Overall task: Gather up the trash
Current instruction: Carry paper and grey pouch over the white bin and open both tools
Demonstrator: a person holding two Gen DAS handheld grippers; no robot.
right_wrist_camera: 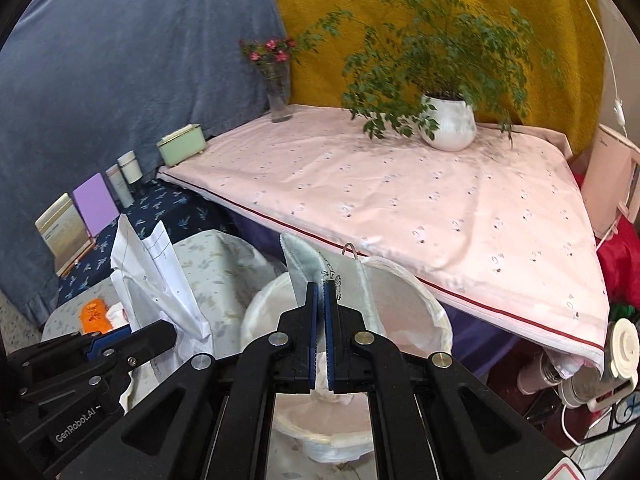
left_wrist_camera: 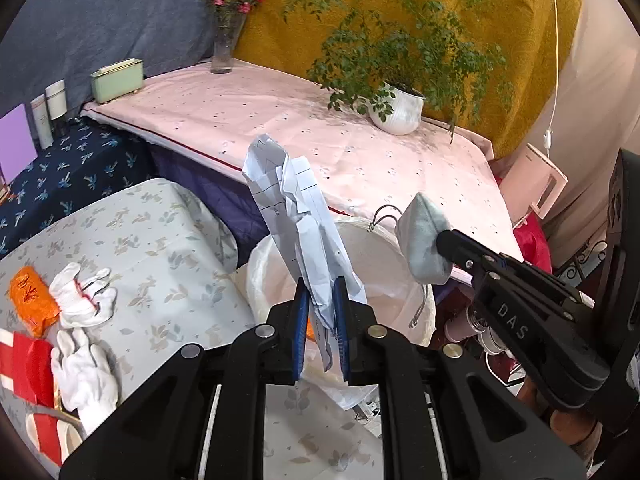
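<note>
Between the blue pads of the left gripper [left_wrist_camera: 321, 312], seen from the left wrist, a crumpled white sheet of lined paper [left_wrist_camera: 294, 216] stands clamped and rises over the round white-lined trash bin [left_wrist_camera: 264, 276] just ahead. To that tool's right, the right gripper [left_wrist_camera: 446, 242] pinches a soft grey cloth pouch [left_wrist_camera: 420, 236] above the bin's far rim. To its left, white cotton gloves [left_wrist_camera: 86, 294] and an orange wrapper [left_wrist_camera: 32, 292] lie on the floral-covered table [left_wrist_camera: 168, 248]. From the right wrist, closed jaws grip the grey pouch directly over the bin, with the paper off to the left.
</note>
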